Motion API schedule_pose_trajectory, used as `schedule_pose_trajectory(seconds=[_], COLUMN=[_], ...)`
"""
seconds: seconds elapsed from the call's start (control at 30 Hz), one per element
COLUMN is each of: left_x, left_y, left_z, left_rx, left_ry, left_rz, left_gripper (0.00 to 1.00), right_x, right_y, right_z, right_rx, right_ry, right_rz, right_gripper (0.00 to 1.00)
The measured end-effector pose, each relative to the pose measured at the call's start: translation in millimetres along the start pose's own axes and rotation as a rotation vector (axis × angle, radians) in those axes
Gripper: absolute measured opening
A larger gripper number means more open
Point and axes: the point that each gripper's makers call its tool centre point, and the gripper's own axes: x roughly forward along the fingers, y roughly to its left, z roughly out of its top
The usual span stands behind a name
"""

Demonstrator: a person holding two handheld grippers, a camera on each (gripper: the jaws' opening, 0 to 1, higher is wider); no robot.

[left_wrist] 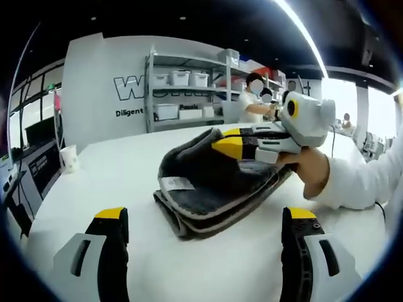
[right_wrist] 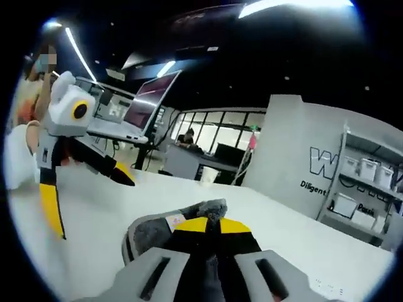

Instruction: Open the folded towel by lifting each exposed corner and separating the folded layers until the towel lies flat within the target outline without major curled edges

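Bare table (left_wrist: 119, 176) around the folded towel (left_wrist: 208, 189); paper cup (left_wrist: 69, 157) at 9 o'clock, well apart.

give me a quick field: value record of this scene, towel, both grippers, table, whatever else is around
towel: dark grey towel, folded in layers, one edge pulled up
label: white tag on the towel's near edge
right gripper: right gripper with fingers closed on the towel's raised layer, held by a hand in a white sleeve
left gripper: left gripper open, apart from the towel, above the table
table: white table
cup: white cup near the table's far edge
background: shelves with white bins
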Motion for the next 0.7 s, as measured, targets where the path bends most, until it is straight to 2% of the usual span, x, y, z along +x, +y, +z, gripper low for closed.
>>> schedule_pose_trajectory(seconds=[0.17,0.7], left_x=[1,5], left_y=[7.5,7.4], left_z=[1.6,-0.2], left_rx=[-0.010,0.004], left_ry=[-0.012,0.001], left_rz=[0.011,0.015], left_gripper=[0.99,0.99], right_x=[-9,-41], right_y=[-15,-55], right_z=[4.4,5.8], right_rx=[0.021,0.058], right_ry=[-0.012,-0.029], right_rz=[-0.032,-0.113], right_gripper=[0.00,0.00])
